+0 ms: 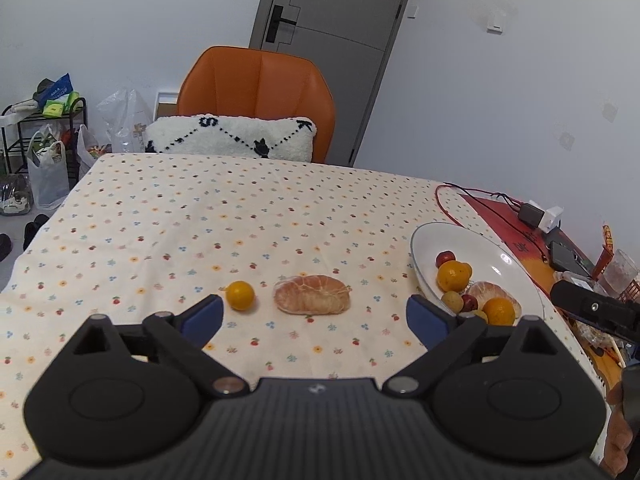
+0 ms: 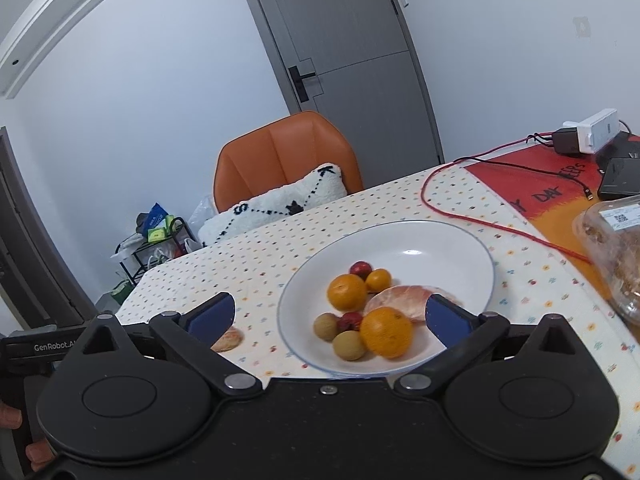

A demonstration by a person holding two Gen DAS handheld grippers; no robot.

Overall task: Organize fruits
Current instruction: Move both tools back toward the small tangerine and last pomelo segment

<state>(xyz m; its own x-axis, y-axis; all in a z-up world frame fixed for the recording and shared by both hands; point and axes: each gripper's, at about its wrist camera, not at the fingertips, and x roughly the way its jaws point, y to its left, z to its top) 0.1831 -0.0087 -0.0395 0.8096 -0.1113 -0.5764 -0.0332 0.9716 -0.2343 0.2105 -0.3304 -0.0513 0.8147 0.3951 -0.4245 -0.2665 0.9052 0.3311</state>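
White round plate (image 2: 460, 240) w/ fruit on our worktop (image 1: 200, 220). Both grippers, left (image 1: 314, 314) & right (image 2: 330, 316): fingers wide, empty. Peeled pomelo piece (image 1: 312, 294) outside plate.

An orange chair (image 1: 256, 92) is standing behind the table (image 1: 180, 216), and a white pillow (image 1: 230, 138) with black marks is lying on its seat. A grey door (image 1: 332, 40) is standing closed behind the chair. A red cable (image 2: 500, 228) is running over the table to a white charger (image 2: 596, 130), and plastic bags (image 1: 48, 172) are sitting on the floor beside a black rack (image 1: 24, 128).
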